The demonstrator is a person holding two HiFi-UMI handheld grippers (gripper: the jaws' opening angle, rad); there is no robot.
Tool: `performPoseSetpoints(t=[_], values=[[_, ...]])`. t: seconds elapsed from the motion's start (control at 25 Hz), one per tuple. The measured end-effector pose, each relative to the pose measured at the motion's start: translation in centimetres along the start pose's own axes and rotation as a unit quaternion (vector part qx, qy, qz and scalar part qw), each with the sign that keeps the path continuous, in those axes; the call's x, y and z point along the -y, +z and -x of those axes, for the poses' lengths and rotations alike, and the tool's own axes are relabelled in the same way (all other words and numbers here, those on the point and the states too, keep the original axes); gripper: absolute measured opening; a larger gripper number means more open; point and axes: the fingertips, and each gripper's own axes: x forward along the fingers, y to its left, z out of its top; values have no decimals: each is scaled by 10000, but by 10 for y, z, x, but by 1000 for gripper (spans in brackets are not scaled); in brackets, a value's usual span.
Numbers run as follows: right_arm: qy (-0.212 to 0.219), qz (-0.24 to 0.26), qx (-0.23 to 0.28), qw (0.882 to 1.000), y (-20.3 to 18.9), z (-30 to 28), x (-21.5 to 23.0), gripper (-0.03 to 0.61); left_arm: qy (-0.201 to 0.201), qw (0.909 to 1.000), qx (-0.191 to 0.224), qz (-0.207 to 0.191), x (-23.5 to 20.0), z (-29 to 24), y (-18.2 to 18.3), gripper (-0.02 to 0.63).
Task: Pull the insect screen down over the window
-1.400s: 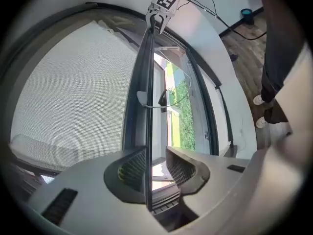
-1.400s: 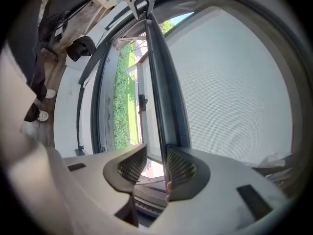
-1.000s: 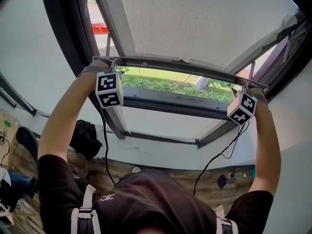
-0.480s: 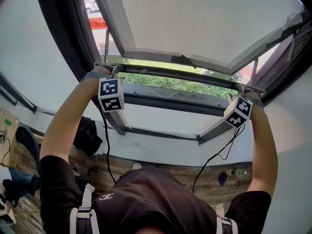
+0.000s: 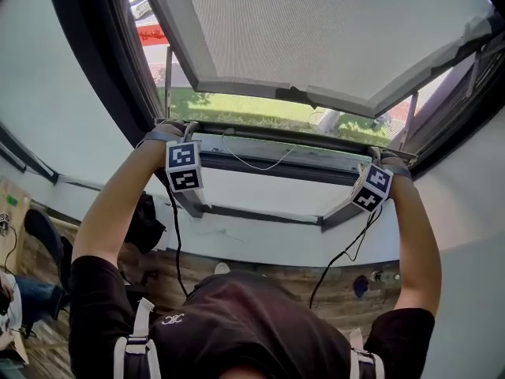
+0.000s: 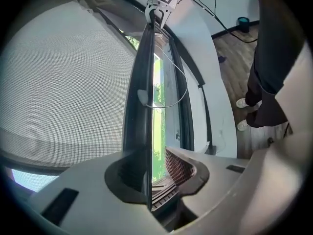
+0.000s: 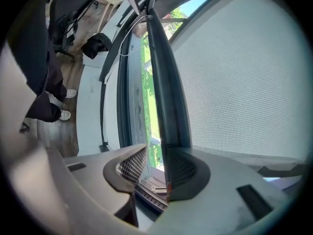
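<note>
The insect screen's grey mesh [image 5: 316, 30] fills the upper window. Its dark bottom bar [image 5: 276, 136] runs level between my two hands, just above the window's lower frame [image 5: 268, 169]. My left gripper [image 5: 175, 126] straddles the bar's left end and my right gripper [image 5: 377, 155] its right end. In the left gripper view the bar [image 6: 138, 87] lies against the mesh-side jaw of the gripper [image 6: 156, 175], with daylight before the other pad [image 6: 178, 168]. The right gripper view mirrors this: the bar [image 7: 168, 82] rests on one jaw of the gripper [image 7: 151, 173], apart from the other pad [image 7: 131, 166]. A thin pull cord [image 5: 252, 161] loops below the bar.
Outside lie grass [image 5: 237, 105] and the swung-out window sash. White wall [image 5: 260, 239] sits under the sill, wooden floor [image 5: 331, 290] below it. A black bag [image 5: 146, 219] rests at the left, and small bottles [image 5: 383, 281] at the right. Gripper cables hang down.
Both grippers have come down together with the bar. The strip of open window under the bar has shrunk, and more mesh shows above.
</note>
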Motion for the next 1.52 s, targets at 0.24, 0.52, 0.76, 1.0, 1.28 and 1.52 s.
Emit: performPoseSetpoints(t=[0.24,0.52,0.76,1.0,1.28,1.52], values=[[116,-31,-44,9999,-1,-17,-18,132,-154,9998,10,135,18,-16,0,124],[124,-77,-242,9996,0,-43,-50,146,-121,9997,3,193,47,-42,-2,123],[47,-155,-345,9993,0,-51,-57,146,-57,9994,22,334,55,-51,-2,123],[142,-229,-416,9988,-1,-55,-66,171,-40,9990,36,436,60,-55,-2,123],[383,-263,-544,9974,-1,-72,-92,179,-265,9986,-55,459,83,-73,-3,121],[505,-252,-573,9968,-1,-87,-110,206,-390,9980,-115,490,99,-88,-4,123]])
